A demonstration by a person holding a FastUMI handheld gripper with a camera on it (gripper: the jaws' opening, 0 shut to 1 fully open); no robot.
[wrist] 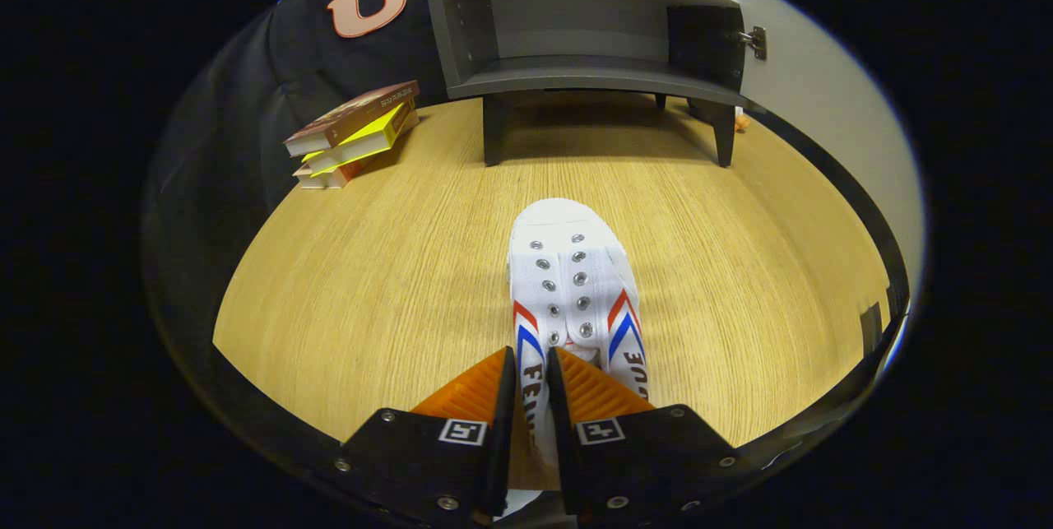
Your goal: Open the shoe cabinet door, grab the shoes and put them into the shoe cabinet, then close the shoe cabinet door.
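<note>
We see the hand-held gripper (531,373) pinching the left side wall of a white shoe (572,282) resting on the wooden table (370,266); beyond it stands the shoe cabinet (592,72), its door (823,109) open; books (354,134) lie stacked to the cabinet's left.

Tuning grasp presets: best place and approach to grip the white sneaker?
Take the white sneaker by its left side wall near the heel, coming from behind along its length. The thin upright wall fits between the fingers of the hand-held gripper, which already pinch it, toe towards the open shoe cabinet.
</note>
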